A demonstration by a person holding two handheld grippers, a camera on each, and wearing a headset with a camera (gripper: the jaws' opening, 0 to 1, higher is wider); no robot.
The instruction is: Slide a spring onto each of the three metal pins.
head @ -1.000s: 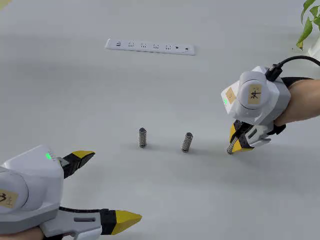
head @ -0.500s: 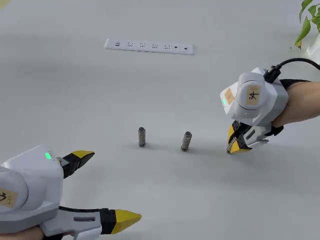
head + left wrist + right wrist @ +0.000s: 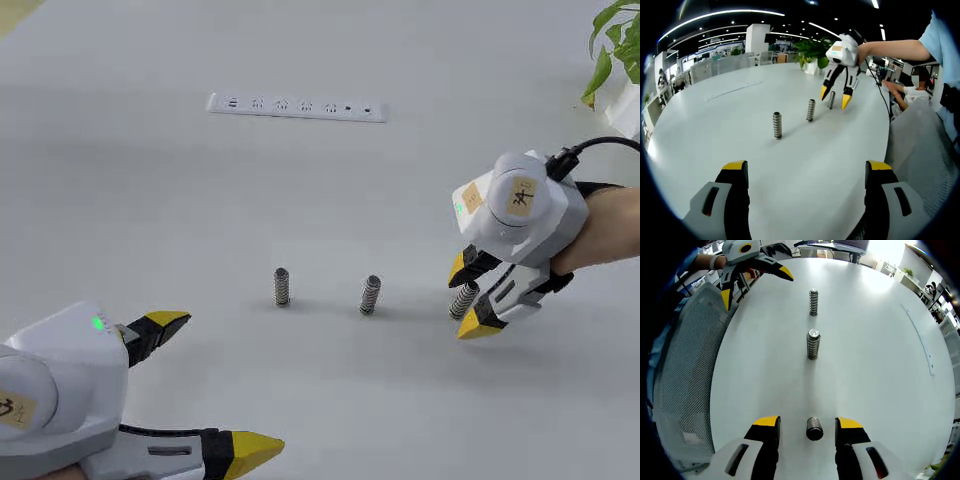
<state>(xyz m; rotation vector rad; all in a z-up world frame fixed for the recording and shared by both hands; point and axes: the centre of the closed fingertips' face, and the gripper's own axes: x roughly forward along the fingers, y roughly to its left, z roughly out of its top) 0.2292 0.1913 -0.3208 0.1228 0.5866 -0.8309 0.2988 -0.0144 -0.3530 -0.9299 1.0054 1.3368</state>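
You are working on the last of the three springs. Your right gripper is hovering low over the surface with its jaws standing apart, one on each side of the third spring, and in the right gripper view they are not touching it. This spring is standing at 3 o'clock from the middle spring, which is itself standing at 3 o'clock from the first spring, so the three are making one row, near each other but apart. At the top of the middle spring a metal pin head is showing. For the third one I cannot tell how far down the spring is sitting, and it is leaning a little in the head view. Your left gripper is waiting at 7 o'clock of the row, wide open and holding nothing. I am judging that the task is coming to its end. The next move is asking for a straight withdrawal toward 3 o'clock, keeping both jaws clear so that you are not tipping the spring.
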